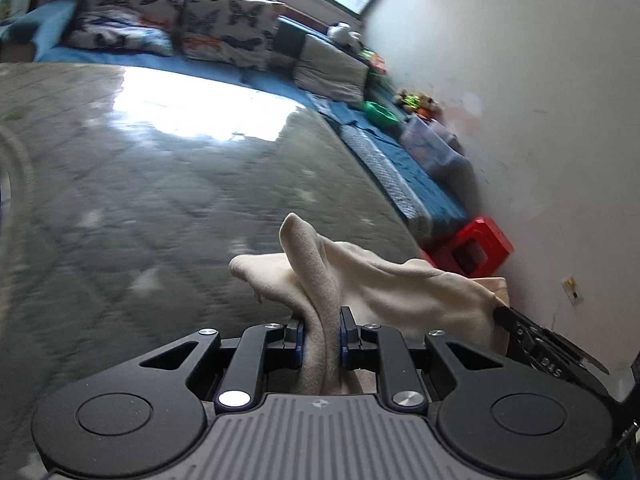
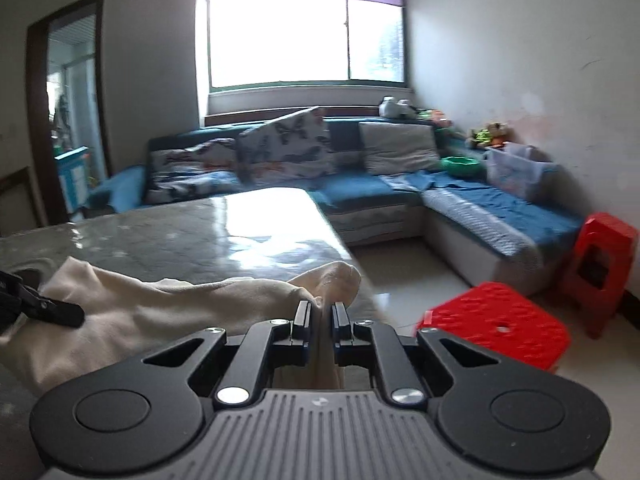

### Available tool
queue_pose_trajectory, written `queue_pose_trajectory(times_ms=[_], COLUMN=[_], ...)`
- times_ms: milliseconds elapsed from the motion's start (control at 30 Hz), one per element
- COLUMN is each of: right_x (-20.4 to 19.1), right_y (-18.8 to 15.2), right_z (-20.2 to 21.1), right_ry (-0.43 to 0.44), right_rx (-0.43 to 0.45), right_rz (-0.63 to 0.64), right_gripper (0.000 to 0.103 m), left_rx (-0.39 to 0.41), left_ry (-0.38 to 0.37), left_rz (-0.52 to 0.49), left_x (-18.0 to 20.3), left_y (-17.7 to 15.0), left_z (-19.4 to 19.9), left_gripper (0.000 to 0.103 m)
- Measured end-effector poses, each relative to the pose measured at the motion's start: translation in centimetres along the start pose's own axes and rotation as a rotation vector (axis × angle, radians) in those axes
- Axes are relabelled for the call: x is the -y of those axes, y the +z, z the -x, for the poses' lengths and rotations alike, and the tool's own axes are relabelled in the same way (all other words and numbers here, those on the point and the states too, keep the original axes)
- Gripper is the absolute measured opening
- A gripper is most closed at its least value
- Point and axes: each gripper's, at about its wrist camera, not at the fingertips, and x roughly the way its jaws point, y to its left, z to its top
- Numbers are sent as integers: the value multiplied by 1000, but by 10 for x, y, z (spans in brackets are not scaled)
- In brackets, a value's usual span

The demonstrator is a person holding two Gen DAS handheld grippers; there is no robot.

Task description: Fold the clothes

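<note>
I have the cream garment [image 1: 360, 280] pinched in both tools: my left hand-held gripper [image 1: 321, 332] and my right hand-held gripper [image 2: 321, 320] each clamp a bunched edge. It hangs slack between them just over the glossy tabletop [image 2: 200, 236], presumably so I can spread it flat.

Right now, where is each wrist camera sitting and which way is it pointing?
Left wrist: on the left hand-held gripper, looking along its fingers, tilted, across the glossy table toward the sofa; it pinches the cream cloth.
Right wrist: on the right hand-held gripper, level, facing the window and sofa, also pinching cloth.
Shared: cloth, table, sofa, red stool, and each other's gripper tip.
</note>
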Motion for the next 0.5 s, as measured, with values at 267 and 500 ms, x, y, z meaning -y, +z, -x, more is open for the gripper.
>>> queue_pose_trajectory(times_ms=[267, 500], right_x=[31, 29], right_y=[-20, -18], right_z=[-29, -30], right_ry=[-130, -64], right_rx=[-72, -91], right_rz=[-21, -15], right_gripper=[10, 11], left_rx=[-45, 31], left_ry=[82, 123], left_rz=[-66, -102], left_x=[12, 12], left_y=[-8, 0], left_z=[-30, -11], left_gripper=[32, 32])
